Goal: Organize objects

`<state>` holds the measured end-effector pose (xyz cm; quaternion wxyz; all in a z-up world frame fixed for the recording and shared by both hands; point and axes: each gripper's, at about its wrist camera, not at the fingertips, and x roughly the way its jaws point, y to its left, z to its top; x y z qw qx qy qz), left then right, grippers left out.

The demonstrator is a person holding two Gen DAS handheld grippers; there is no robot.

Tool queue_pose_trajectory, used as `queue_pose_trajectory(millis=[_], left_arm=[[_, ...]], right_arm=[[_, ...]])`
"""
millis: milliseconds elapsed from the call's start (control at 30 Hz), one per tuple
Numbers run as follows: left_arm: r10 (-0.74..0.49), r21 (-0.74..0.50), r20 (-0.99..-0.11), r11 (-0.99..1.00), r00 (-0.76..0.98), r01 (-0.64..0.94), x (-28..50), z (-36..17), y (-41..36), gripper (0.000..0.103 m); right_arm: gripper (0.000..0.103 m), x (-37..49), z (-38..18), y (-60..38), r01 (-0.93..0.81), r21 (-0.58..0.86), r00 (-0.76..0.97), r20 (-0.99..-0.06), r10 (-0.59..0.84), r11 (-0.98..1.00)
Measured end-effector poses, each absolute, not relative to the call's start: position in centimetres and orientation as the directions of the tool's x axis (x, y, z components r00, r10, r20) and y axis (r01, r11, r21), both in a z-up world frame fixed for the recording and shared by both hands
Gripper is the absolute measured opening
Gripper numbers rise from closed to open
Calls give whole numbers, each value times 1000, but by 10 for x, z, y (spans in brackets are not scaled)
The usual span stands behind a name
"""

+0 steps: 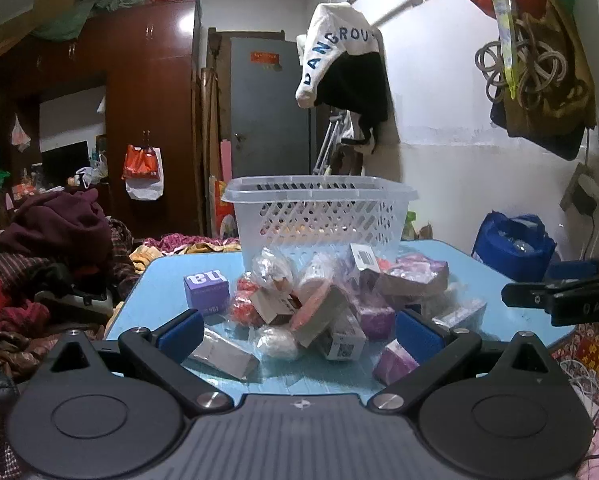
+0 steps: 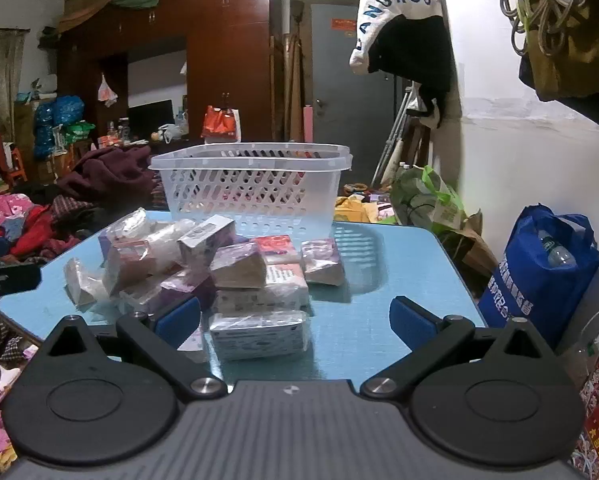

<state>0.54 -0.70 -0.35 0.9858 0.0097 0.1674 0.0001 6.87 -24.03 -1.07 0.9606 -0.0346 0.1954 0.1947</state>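
A pile of small boxes and plastic-wrapped packets (image 1: 323,304) lies on a light blue table (image 1: 159,280). A clear perforated plastic basket (image 1: 319,212) stands behind the pile at the table's far side. My left gripper (image 1: 297,332) is open and empty, just in front of the pile. A purple box (image 1: 206,288) stands apart at the pile's left. In the right wrist view the pile (image 2: 219,268) and basket (image 2: 251,184) show too. My right gripper (image 2: 295,320) is open and empty, with a wrapped flat box (image 2: 259,334) between its fingers' line, untouched. The right gripper shows at the left view's right edge (image 1: 559,296).
Heaps of clothes (image 1: 51,256) lie left of the table. A blue bag (image 2: 539,276) stands on the floor to the right. A white wall (image 1: 459,120) with hanging clothes and bags is at right. A wardrobe (image 1: 147,120) and a grey door (image 1: 267,108) are behind.
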Motion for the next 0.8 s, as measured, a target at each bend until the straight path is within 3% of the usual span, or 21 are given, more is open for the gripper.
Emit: queue_pose_trajectory(millis=[800], left_arm=[[21,28,-388,1000,922,-11,10,-9,-8,103]], right_arm=[[103,66,-9,-240,-404,5,843,-388,374,915]])
